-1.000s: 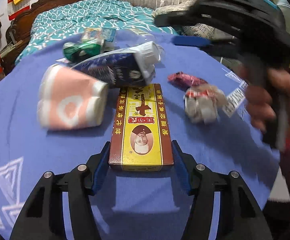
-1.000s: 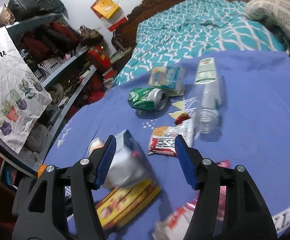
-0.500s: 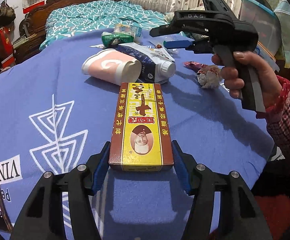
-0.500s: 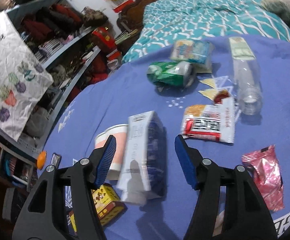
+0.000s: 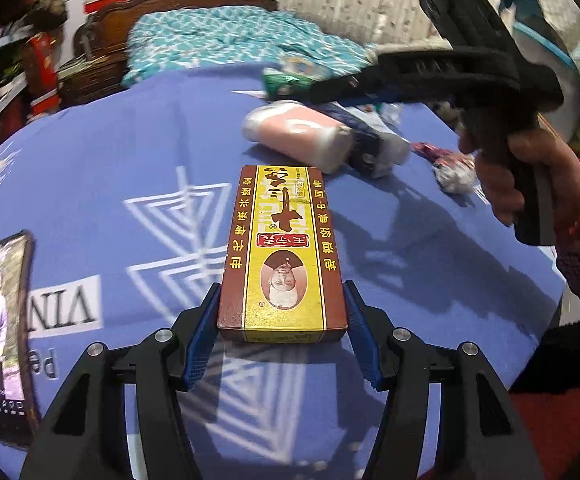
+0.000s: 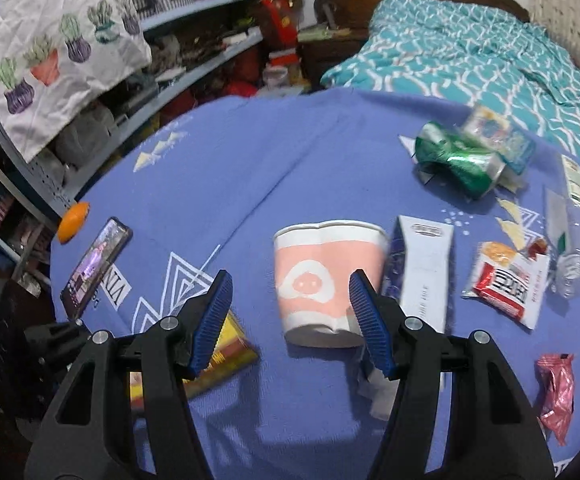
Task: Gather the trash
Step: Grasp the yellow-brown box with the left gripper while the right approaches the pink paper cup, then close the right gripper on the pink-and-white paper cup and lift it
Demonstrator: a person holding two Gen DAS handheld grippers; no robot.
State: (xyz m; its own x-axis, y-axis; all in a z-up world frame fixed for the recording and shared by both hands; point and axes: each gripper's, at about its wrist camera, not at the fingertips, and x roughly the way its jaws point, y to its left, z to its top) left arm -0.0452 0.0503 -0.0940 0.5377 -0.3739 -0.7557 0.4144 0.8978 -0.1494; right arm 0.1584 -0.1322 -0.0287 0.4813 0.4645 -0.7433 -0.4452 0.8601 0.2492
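Note:
My left gripper (image 5: 279, 332) is shut on a yellow and brown box (image 5: 281, 248), its blue pads pressing both long sides at the near end. The box is held over the blue tablecloth (image 5: 129, 152). My right gripper (image 6: 290, 308) is open and hovers above a pink paper cup (image 6: 322, 276) that lies on its side. In the left wrist view the right gripper (image 5: 350, 90) is in the air over the cup (image 5: 298, 136), with a person's hand (image 5: 506, 176) on its grip. The box's corner (image 6: 225, 352) shows behind my right gripper's left finger.
A blue and white carton (image 6: 422, 268) lies against the cup. Farther right are a red and white snack wrapper (image 6: 506, 280), a clear bottle (image 6: 570, 248), a green can (image 6: 458, 160) and a pink wrapper (image 6: 556, 392). A phone (image 6: 95, 260) lies near the table's left edge.
The left gripper carried the box leftward, away from the pile, and the phone came into its view. The right gripper swung left, from over the snack wrapper and carton to over the cup.

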